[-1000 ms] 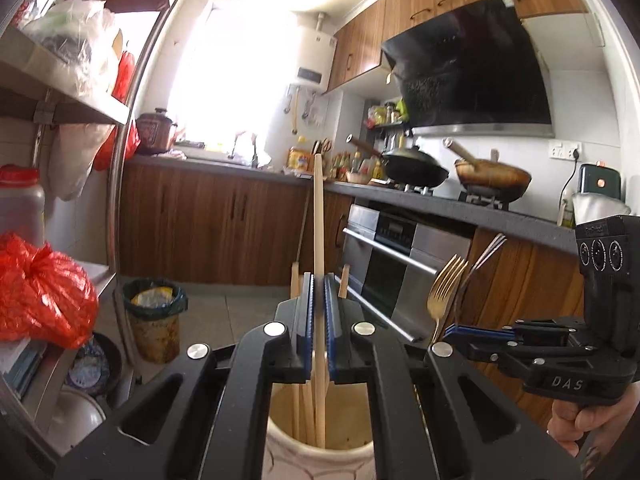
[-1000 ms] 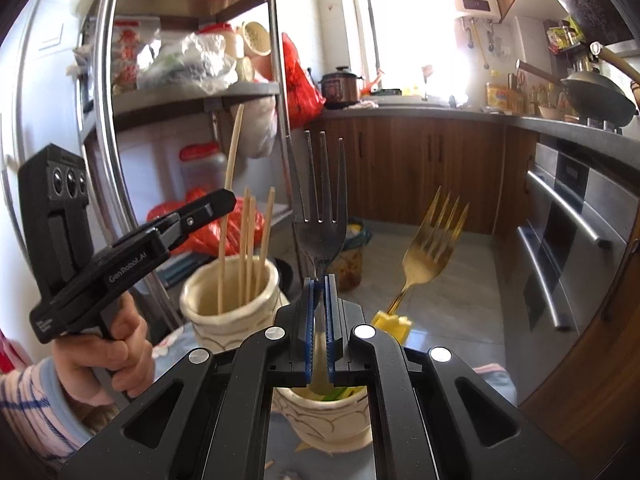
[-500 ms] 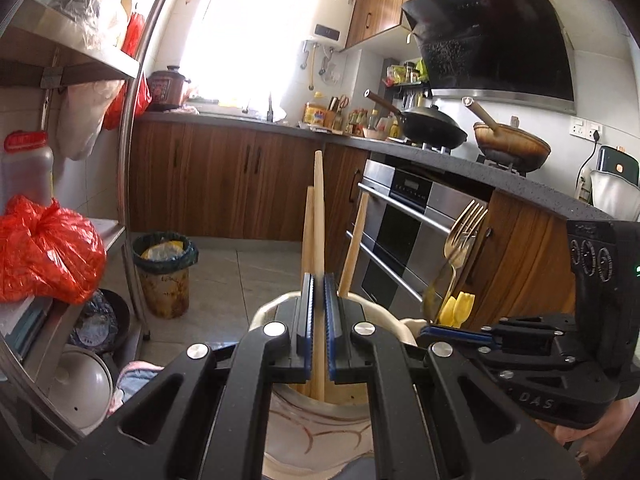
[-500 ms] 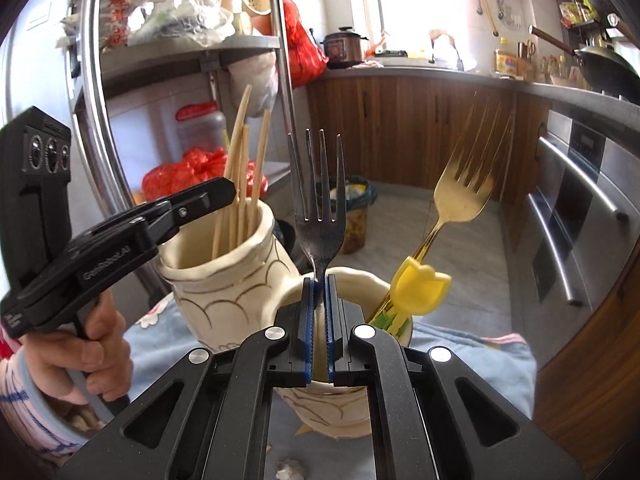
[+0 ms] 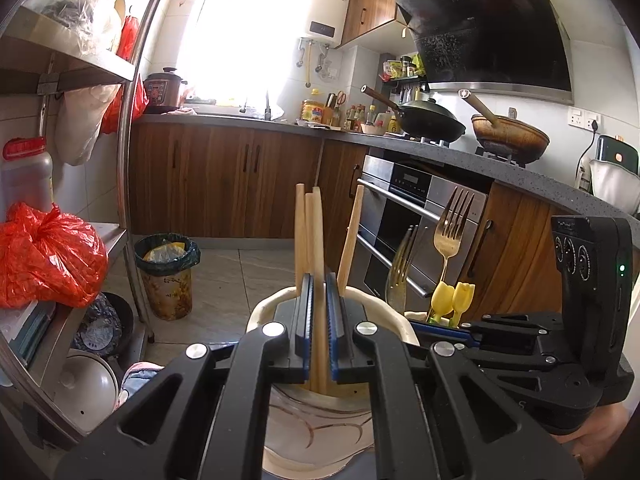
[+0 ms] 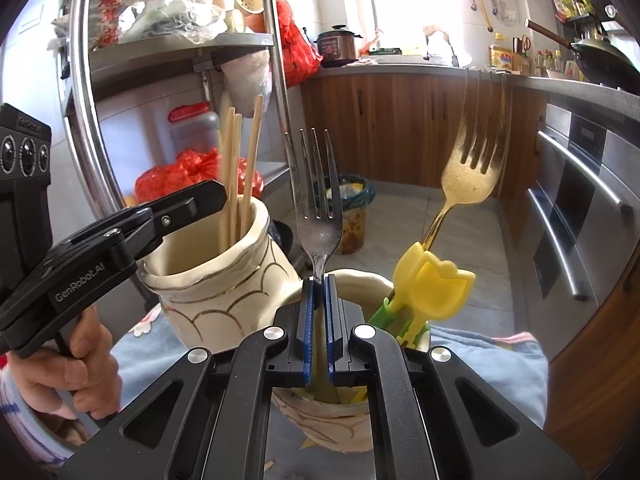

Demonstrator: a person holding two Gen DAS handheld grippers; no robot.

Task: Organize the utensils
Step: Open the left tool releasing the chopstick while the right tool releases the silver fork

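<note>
My left gripper (image 5: pixel 319 284) is shut on a wooden chopstick (image 5: pixel 318 240) that stands down inside a cream ceramic holder (image 5: pixel 280 432) with other chopsticks (image 5: pixel 349 236). My right gripper (image 6: pixel 319 284) is shut on a dark steel fork (image 6: pixel 318 216), its handle down inside a second cream holder (image 6: pixel 352 280). A gold fork (image 6: pixel 476 156) with a yellow tulip handle (image 6: pixel 432 284) leans in that same holder. The left gripper also shows in the right wrist view (image 6: pixel 208 200), at the chopstick holder (image 6: pixel 224 288). Both forks (image 5: pixel 450 232) show at the right of the left wrist view.
Both holders stand on a blue cloth (image 6: pixel 492 356). A steel rack (image 6: pixel 84 92) with bags and jars stands at the left. An oven (image 5: pixel 404 216), wooden cabinets (image 5: pixel 224 184) and a bin (image 5: pixel 166 276) lie beyond.
Both grippers have come down: the chopstick and the steel fork now sit deeper in their holders, which look larger and closer. Both grippers stay shut.
</note>
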